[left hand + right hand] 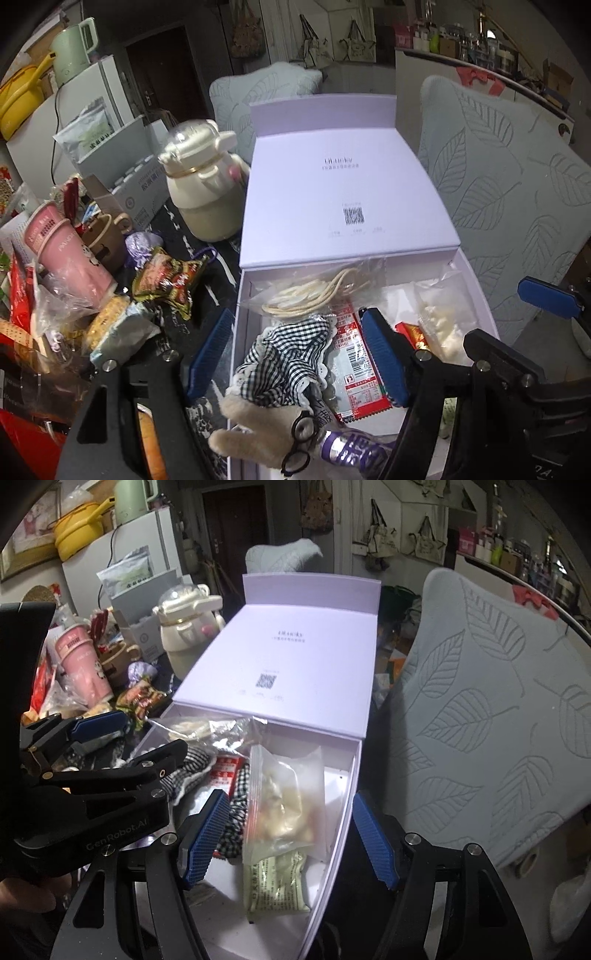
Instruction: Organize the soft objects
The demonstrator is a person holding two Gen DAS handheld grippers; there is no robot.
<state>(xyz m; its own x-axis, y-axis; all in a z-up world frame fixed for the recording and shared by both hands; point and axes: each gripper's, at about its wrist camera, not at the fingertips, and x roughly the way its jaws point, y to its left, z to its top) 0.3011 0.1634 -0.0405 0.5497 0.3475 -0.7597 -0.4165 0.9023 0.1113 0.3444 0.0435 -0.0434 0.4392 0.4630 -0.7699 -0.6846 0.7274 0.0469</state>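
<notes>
Plush toy (pixel 258 417): beige, fuzzy, black glasses, black-and-white gingham dress; lies in lavender box (pixel 476 280) at its near left corner. Left gripper (pixel 295 356) jaws apart, straddling the dress without contact. Right gripper (pixel 288 836) likewise apart, empty.

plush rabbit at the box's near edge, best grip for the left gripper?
Take the plush rabbit by its gingham-dressed body, from above. The left gripper is open with its fingers either side of the body. The body is soft and bunched; its head with the glasses droops over the box edge.

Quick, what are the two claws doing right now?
Left gripper: jaws open, holding nothing, over the plush toy in the box.
Right gripper: jaws open, holding nothing, over the clear bag.
</notes>
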